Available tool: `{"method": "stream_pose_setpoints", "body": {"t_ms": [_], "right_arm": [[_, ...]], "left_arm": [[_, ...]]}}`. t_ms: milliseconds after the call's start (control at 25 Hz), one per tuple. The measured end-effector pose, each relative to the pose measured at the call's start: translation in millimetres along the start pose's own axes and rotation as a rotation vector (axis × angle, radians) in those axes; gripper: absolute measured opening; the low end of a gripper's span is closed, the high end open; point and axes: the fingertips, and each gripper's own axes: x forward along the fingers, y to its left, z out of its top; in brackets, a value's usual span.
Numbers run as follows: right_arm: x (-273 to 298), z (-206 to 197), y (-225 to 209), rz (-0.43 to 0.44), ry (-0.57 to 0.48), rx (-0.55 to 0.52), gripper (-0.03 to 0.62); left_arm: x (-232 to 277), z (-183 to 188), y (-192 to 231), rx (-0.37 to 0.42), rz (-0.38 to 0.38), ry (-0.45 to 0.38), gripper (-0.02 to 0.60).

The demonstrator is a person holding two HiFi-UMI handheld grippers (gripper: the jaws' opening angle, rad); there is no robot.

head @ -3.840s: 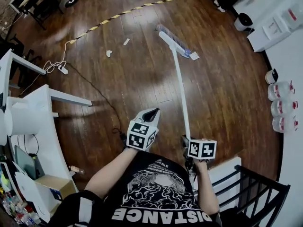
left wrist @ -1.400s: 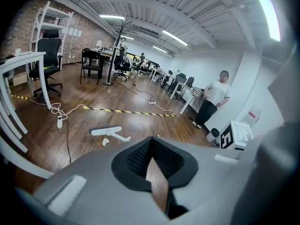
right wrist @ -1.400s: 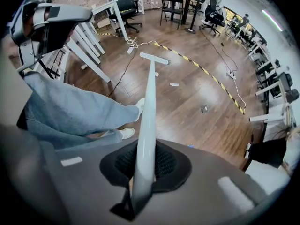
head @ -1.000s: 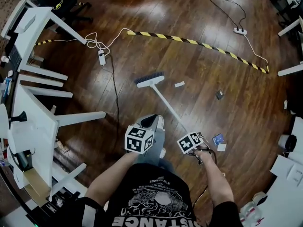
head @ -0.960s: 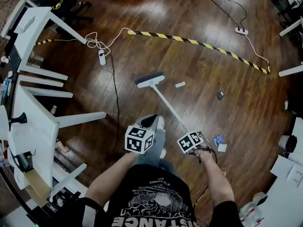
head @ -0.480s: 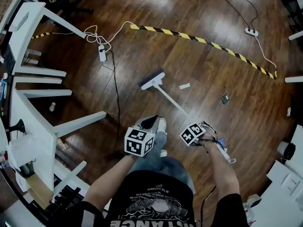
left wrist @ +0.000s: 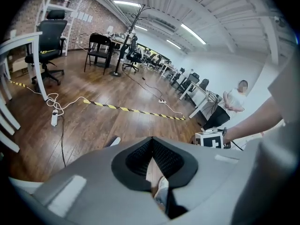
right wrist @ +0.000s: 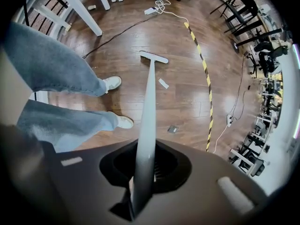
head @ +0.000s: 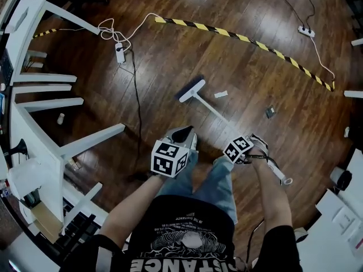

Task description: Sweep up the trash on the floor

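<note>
The broom (head: 191, 88) rests its head on the wooden floor (head: 170, 33), just left of a white paper scrap (head: 220, 94). A small dark piece (head: 270, 112) lies further right, well apart from the bristles. Set against a second ago, the head has turned to a steeper slant and stands a little nearer the scrap, while both bits of trash lie as they did below the striped tape (head: 244, 37). The person has also stepped forward, so the jeans legs (head: 218, 180) now show under the grippers. That reads as lining up for a stroke; nothing looks gathered yet.

The right tongs (right wrist: 144, 170) are clamped on the white handle (right wrist: 147, 116), which runs straight from them to the head. The right forearm reaches forward and down, with the handle's end jutting out behind the hand. The left tongs (left wrist: 152, 144) are closed on nothing, a shoe (left wrist: 162, 187) showing beneath them. That arm is bent, held level ahead of the body and clear of the broom.
</note>
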Motion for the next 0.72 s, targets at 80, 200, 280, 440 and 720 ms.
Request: {"method": "stream_pose_setpoints", "body": {"t_ms": [80, 200, 280, 440, 720], "right_arm": [[5, -11, -10, -0.002, 0.010, -0.006, 0.043], [16, -37, -28, -0.023, 0.050, -0.013, 0.043], [24, -60, -42, -0.046, 0.088, -0.018, 0.041], [39, -106, -60, -0.055, 0.134, 0.000, 0.041], [68, -185, -83, -0.046, 0.195, 0.052, 0.040]], "left_arm": [[9, 3, -9, 0.000, 0.002, 0.001, 0.005], [21, 6, -26, -0.011, 0.006, 0.000, 0.005], [28, 6, -40, -0.016, 0.005, -0.001, 0.005], [41, 3, -69, -0.019, 0.001, 0.006, 0.005], [69, 2, -117, -0.005, -0.011, 0.015, 0.005]]}}
